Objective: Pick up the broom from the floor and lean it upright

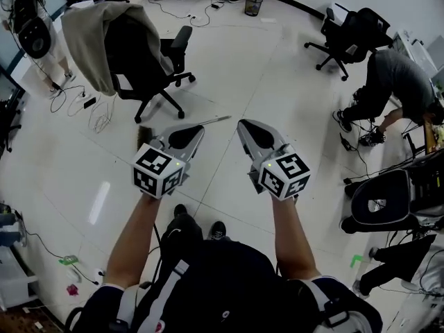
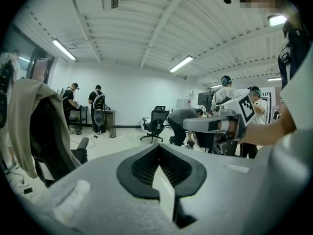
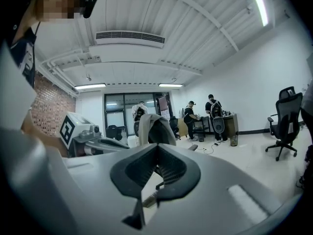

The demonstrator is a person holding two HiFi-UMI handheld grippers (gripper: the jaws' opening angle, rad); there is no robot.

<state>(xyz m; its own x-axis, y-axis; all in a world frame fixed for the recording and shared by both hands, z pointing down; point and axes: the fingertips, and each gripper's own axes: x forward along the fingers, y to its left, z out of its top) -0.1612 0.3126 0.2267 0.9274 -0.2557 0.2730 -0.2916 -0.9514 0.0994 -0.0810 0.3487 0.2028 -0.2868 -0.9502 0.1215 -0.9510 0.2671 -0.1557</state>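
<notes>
Lying crosswise on the floor (image 1: 229, 68) ahead, the broom (image 1: 208, 122) had its brush at the left, beyond the left gripper (image 1: 198, 132), with its handle running rightward toward the right gripper (image 1: 243, 126). Both sets of jaws were closed on nothing, and the left one looked nearer.

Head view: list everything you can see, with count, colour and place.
broom: one, grey handle, dark brush, lying on the floor just beyond the grippers
draped chair: one, black under a beige jacket, upper left
office chairs: two, black, right side
bystander: one, grey top, bent over, right
wastebasket: one, dark, top centre
cables: several, black and white, left floor
left gripper: grey, shut, empty
right gripper: grey, shut, empty
</notes>
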